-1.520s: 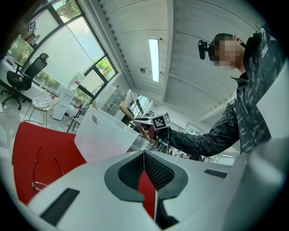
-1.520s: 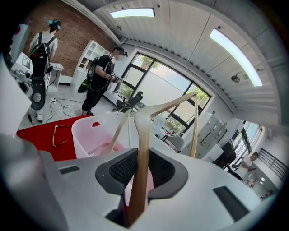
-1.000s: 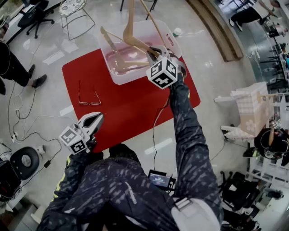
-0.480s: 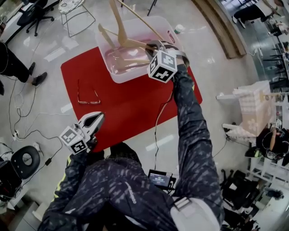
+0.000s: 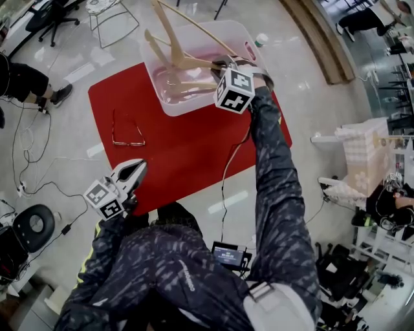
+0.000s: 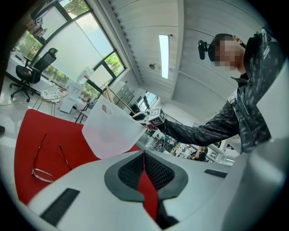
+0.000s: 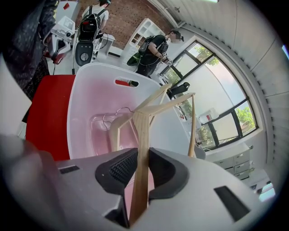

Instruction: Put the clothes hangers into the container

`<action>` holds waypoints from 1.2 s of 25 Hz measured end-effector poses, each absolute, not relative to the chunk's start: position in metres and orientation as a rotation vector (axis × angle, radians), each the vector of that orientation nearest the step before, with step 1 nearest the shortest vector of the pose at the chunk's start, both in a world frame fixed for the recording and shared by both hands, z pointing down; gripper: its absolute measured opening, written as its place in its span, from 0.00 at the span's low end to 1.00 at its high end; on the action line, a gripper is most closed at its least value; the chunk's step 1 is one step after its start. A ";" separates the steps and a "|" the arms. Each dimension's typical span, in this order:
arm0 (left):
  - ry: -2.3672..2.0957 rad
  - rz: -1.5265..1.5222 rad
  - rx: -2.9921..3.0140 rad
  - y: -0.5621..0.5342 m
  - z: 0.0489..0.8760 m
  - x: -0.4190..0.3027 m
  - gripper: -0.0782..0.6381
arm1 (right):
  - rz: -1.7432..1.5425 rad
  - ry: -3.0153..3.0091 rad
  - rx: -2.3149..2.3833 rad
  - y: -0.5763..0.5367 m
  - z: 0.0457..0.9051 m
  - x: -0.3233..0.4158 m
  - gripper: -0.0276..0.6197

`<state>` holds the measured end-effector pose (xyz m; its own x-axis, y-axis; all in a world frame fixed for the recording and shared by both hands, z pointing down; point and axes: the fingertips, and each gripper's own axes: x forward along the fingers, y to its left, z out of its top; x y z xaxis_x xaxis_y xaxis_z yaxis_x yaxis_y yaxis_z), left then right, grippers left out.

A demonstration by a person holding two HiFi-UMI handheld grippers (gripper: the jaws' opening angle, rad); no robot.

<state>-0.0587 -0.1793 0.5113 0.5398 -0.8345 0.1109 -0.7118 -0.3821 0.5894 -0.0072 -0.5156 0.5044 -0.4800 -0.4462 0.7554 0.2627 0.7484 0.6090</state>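
Observation:
A white tub (image 5: 189, 107) stands at the far end of a red mat (image 5: 187, 152). My right gripper (image 5: 218, 65) hangs over the tub's right side, shut on a wooden hanger (image 5: 176, 40) that slants up and left above the tub. In the right gripper view the wooden bar (image 7: 141, 149) is pinched between the pads, above the tub (image 7: 83, 90). Another wooden hanger (image 5: 187, 85) lies inside the tub. A thin wire hanger (image 5: 127, 132) lies on the mat's left part. My left gripper (image 5: 140, 169) hovers shut and holding nothing at the mat's near left corner.
Cables (image 5: 32, 155) run across the shiny floor at the left, beside a round black device (image 5: 32, 227). A wire side table (image 5: 107, 13) and an office chair (image 5: 55, 16) stand beyond the mat. Racks and a basket (image 5: 365, 152) crowd the right side.
My right gripper has sunk a little toward the tub and rolled, and the held hanger now leans further left and lower. The left gripper has stayed put.

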 end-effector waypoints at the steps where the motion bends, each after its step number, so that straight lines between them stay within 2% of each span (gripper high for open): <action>1: -1.247 -0.274 2.190 -0.179 0.512 -0.059 0.13 | -0.844 -1.892 0.142 -0.516 0.506 -0.007 0.17; 7: -1.265 -0.282 2.184 -0.178 0.512 -0.069 0.12 | -0.760 -1.908 0.171 -0.521 0.512 -0.005 0.17; 12: -1.273 -0.284 2.179 -0.177 0.512 -0.074 0.12 | -0.662 -1.919 0.194 -0.526 0.518 -0.003 0.30; 16: -1.269 -0.284 2.178 -0.176 0.513 -0.073 0.12 | -0.654 -1.908 0.182 -0.525 0.524 -0.004 0.30; 17: -1.267 -0.284 2.178 -0.175 0.514 -0.073 0.12 | -0.655 -1.894 0.172 -0.524 0.526 -0.003 0.29; 19: -1.267 -0.283 2.178 -0.175 0.514 -0.073 0.13 | -0.666 -1.837 0.153 -0.525 0.529 0.000 0.17; 30: -1.268 -0.286 2.184 -0.176 0.515 -0.074 0.13 | -0.667 -1.936 0.270 -0.533 0.504 -0.001 0.16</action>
